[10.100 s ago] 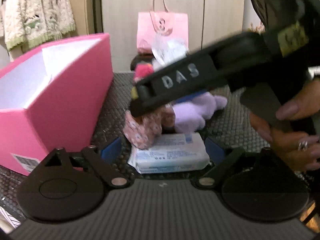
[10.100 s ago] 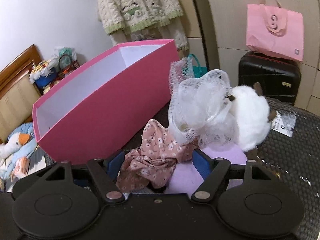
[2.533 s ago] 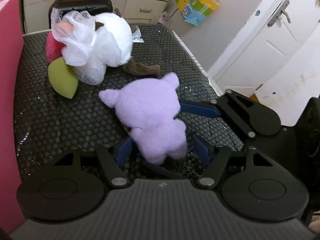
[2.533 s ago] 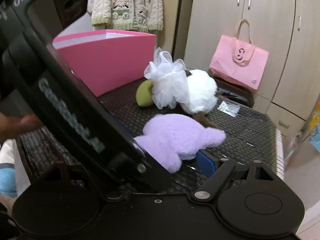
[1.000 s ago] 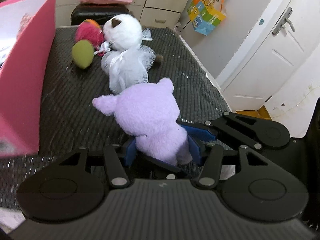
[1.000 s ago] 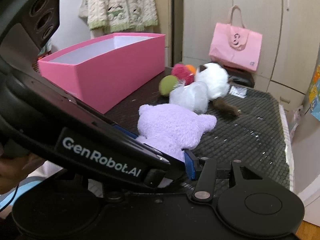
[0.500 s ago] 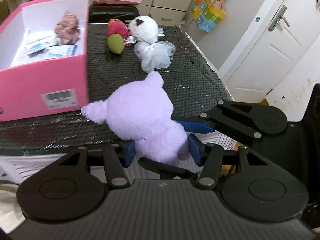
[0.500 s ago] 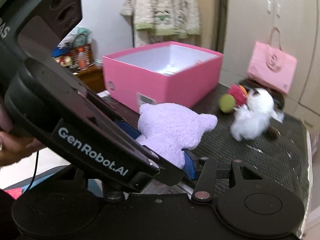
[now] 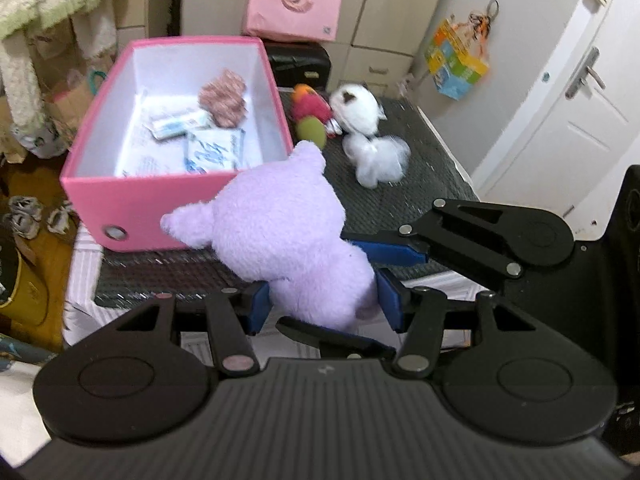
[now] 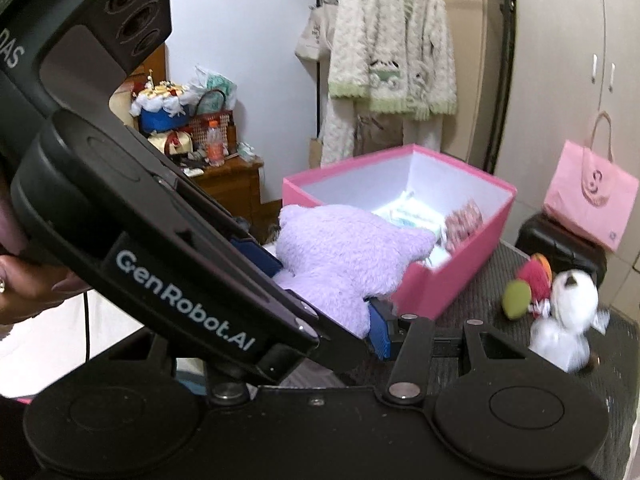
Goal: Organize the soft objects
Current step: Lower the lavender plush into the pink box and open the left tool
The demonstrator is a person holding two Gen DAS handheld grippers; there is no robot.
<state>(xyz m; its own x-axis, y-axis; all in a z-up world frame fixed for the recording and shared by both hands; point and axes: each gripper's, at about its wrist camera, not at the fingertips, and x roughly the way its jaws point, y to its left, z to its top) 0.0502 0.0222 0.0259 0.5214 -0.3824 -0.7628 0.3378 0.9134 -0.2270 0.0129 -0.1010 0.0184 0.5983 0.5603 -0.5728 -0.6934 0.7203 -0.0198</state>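
Note:
A purple plush toy hangs in the air just in front of the pink box, held by both grippers at once. My left gripper is shut on its lower body, blue pads pressing in from both sides. My right gripper comes in from the right and is shut on the same part. In the right wrist view the plush sits before the box. The left gripper's body hides my right gripper's left finger. Tissue packs and a floral cloth lie in the box.
On the black mat right of the box lie a white plush, a white mesh puff, a green sponge and a red toy. A pink bag stands on a black case behind. A door is at the right.
Both grippers have lifted the purple plush off the mat and carried it toward the pink box. The box's open inside now shows beyond it.

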